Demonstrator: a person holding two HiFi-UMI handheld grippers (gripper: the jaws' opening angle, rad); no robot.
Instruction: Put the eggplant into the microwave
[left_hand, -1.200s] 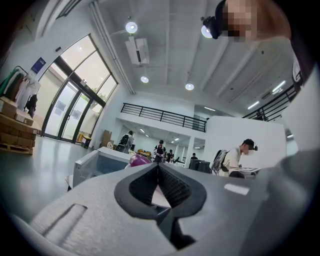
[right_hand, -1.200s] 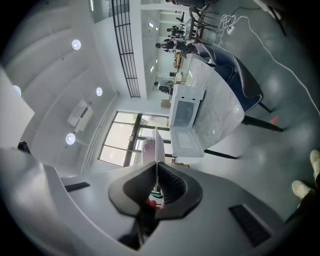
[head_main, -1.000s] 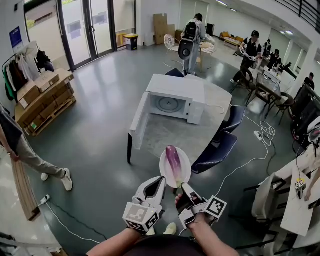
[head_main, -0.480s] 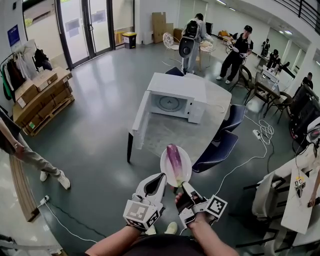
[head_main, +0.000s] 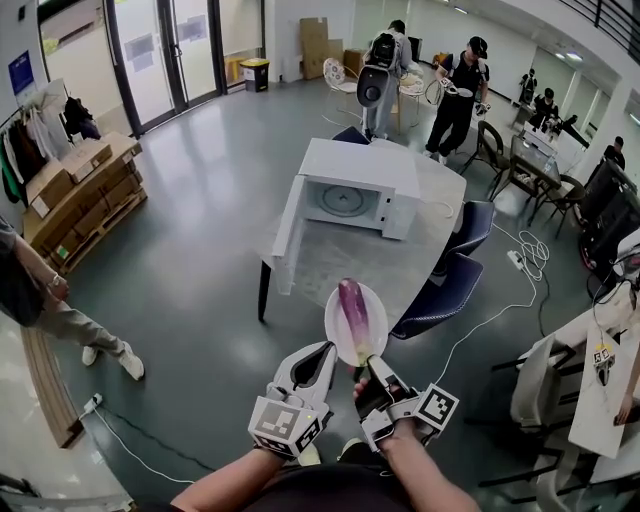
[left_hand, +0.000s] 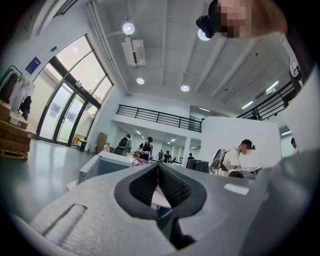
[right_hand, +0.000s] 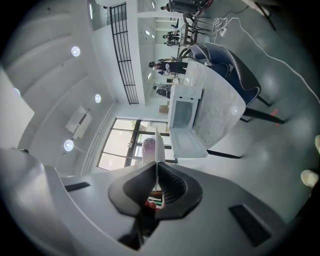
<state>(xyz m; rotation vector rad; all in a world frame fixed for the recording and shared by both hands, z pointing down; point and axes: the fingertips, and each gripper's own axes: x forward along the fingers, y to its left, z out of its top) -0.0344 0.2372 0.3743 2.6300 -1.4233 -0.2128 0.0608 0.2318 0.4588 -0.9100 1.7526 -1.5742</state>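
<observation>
Right gripper (right_hand: 156, 169): jaws clamped on white plate's (head_main: 336, 327) near rim.
Left gripper (left_hand: 158, 168): jaws pressed together, nothing between.
Hidden: eggplant's (head_main: 352, 311) near end, behind right gripper.
Eggplant: lying lengthwise on plate.
Microwave (head_main: 356, 176): on table (head_main: 345, 268), door open, well apart from plate.

Right gripper view: plate (right_hand: 156, 147) shows edge-on only, and the eggplant (right_hand: 148, 148) is mostly hidden behind it. Left gripper view: your left gripper (left_hand: 158, 166) blocks nearly all of the eggplant. Head view: your forearms (head_main: 232, 481) are cut off at the bottom edge, and the plate's near rim is hidden under your right gripper (head_main: 366, 364).
</observation>
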